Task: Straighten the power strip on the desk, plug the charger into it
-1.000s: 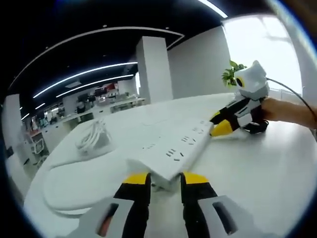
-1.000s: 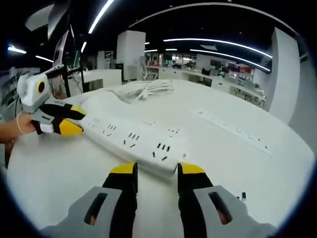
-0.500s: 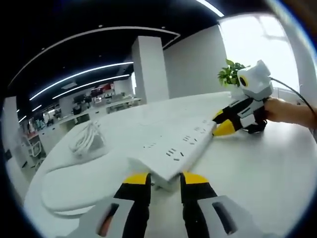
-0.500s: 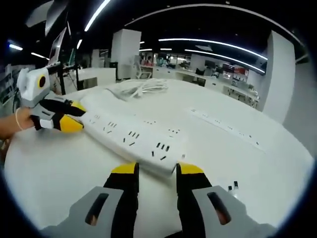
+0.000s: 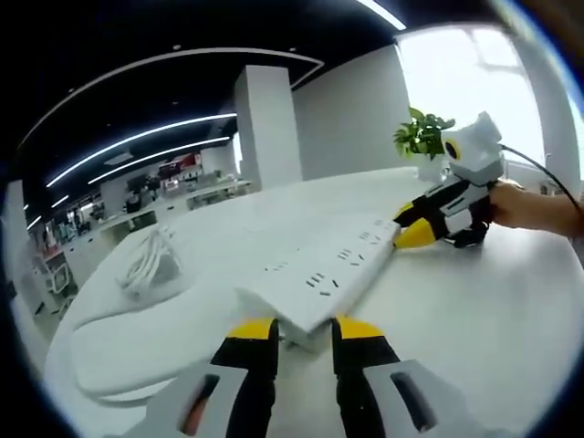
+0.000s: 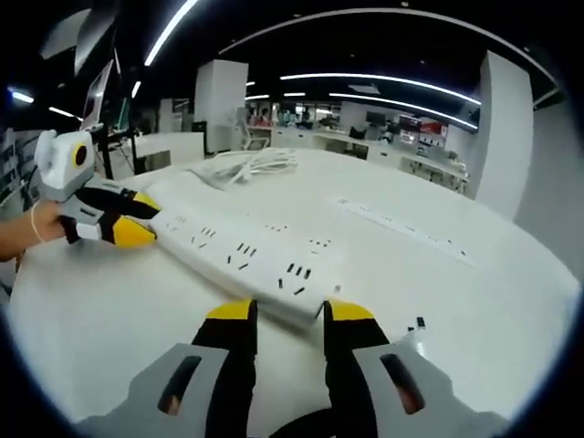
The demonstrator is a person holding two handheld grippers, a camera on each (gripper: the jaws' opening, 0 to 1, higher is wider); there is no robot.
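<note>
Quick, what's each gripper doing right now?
Left gripper: shut on one end of the power strip.
Right gripper: shut on the strip's other end.

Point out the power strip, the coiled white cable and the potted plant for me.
power strip [image 6: 246, 253], right gripper view, on its socket face
coiled white cable [image 5: 146, 263], left gripper view, middle of the bundle
potted plant [image 5: 420, 137], left gripper view, on its leaves

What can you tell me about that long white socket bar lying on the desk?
The long white plastic power strip lies flat on the white desk, with groups of dark socket slots along its top. The right tongs grip one end and the left tongs the other, each end sitting between yellow-tipped jaws. Nothing is plugged into it.
</note>
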